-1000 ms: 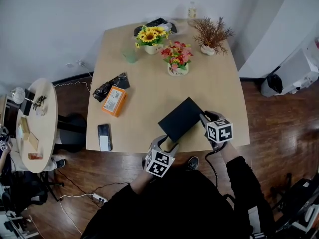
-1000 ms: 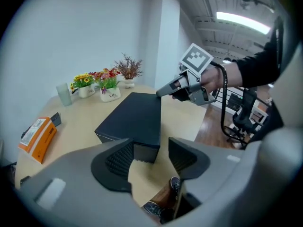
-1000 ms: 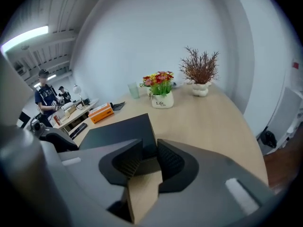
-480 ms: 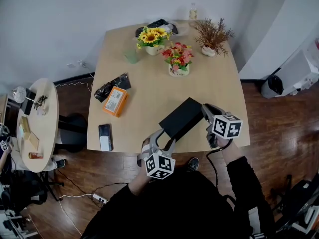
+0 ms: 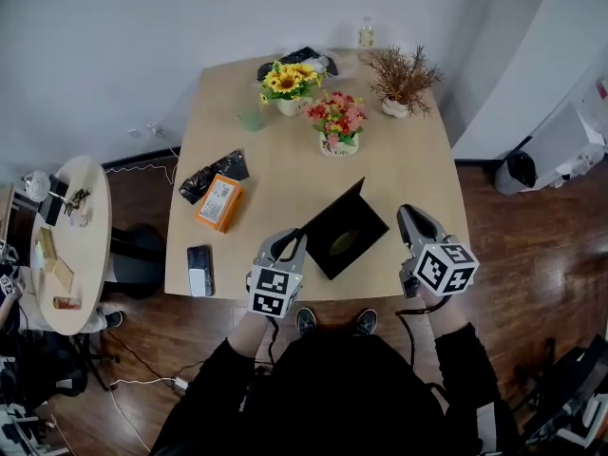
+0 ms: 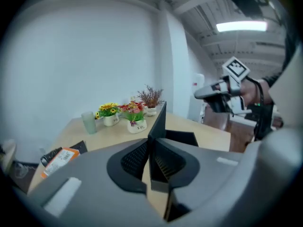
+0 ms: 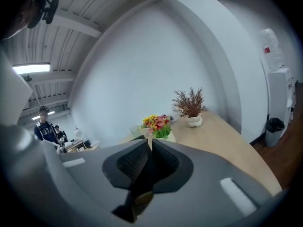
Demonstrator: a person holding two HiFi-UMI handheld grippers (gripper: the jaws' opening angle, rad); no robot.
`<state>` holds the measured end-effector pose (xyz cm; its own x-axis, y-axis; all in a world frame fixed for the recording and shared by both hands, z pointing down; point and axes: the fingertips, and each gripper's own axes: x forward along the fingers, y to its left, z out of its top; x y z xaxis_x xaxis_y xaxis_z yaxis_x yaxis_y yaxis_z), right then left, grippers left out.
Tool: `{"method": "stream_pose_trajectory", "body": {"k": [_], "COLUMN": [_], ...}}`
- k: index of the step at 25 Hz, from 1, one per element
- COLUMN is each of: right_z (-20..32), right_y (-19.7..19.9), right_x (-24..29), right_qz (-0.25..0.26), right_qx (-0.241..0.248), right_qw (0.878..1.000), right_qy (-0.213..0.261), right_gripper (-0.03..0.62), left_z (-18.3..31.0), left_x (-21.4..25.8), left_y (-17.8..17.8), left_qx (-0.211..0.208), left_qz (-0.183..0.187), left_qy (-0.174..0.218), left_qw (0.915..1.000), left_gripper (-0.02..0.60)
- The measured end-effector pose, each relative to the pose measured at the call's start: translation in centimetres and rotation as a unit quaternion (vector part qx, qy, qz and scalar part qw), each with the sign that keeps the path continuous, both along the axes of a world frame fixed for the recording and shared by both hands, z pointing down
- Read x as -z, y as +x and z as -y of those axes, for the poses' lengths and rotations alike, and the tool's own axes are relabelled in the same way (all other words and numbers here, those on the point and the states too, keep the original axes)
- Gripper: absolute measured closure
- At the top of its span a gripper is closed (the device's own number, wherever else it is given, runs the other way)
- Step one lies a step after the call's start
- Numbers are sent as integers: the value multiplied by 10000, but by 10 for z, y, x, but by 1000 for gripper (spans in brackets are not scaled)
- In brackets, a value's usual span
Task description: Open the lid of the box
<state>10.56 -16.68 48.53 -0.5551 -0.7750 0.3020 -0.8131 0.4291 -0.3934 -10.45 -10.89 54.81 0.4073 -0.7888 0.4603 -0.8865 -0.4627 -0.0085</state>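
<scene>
The black box (image 5: pixel 353 243) lies near the table's front edge with its lid (image 5: pixel 332 207) standing upright along the left side. Something yellowish lies inside. My left gripper (image 5: pixel 300 236) is shut on the lid's near corner. In the left gripper view the thin lid (image 6: pixel 159 119) rises from between its jaws (image 6: pixel 150 143), with the box base (image 6: pixel 182 137) to the right. My right gripper (image 5: pixel 403 213) hangs just right of the box, not touching it. Its jaws (image 7: pixel 150 145) are closing, almost together, and I see nothing gripped between them.
Two flower pots (image 5: pixel 337 122) (image 5: pixel 290 82), a dried plant (image 5: pixel 401 79), a green cup (image 5: pixel 250 114) and a bottle (image 5: pixel 366 28) stand at the back of the table (image 5: pixel 418 160). An orange packet (image 5: pixel 218 202), a black bag (image 5: pixel 211 171) and a phone (image 5: pixel 199 269) lie left. A small round table (image 5: pixel 71 245) stands further left.
The lid has swung from flat on the box to upright. My left gripper has closed on it at the left. My right gripper has drawn back to the right, its jaws narrowing.
</scene>
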Motion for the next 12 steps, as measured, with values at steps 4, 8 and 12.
{"method": "stream_pose_trajectory", "body": {"k": [4, 8, 12], "right_z": [-35, -49, -55], "right_y": [28, 50, 56], "right_x": [-16, -31, -21], "right_qz": [-103, 24, 171], "right_qx": [-180, -473, -600], "right_qw": [9996, 9980, 9974], "right_qy": [-201, -427, -362], "right_gripper": [576, 576, 576], "left_z": [27, 37, 17], "left_x": [-8, -26, -39], "left_y": [-30, -55, -82], "left_qx": [243, 799, 1651], "left_qz": [-1329, -2850, -3850], "left_qy": [-408, -1019, -1330], "left_qw": [9900, 9497, 8982], "left_gripper": [546, 541, 538]}}
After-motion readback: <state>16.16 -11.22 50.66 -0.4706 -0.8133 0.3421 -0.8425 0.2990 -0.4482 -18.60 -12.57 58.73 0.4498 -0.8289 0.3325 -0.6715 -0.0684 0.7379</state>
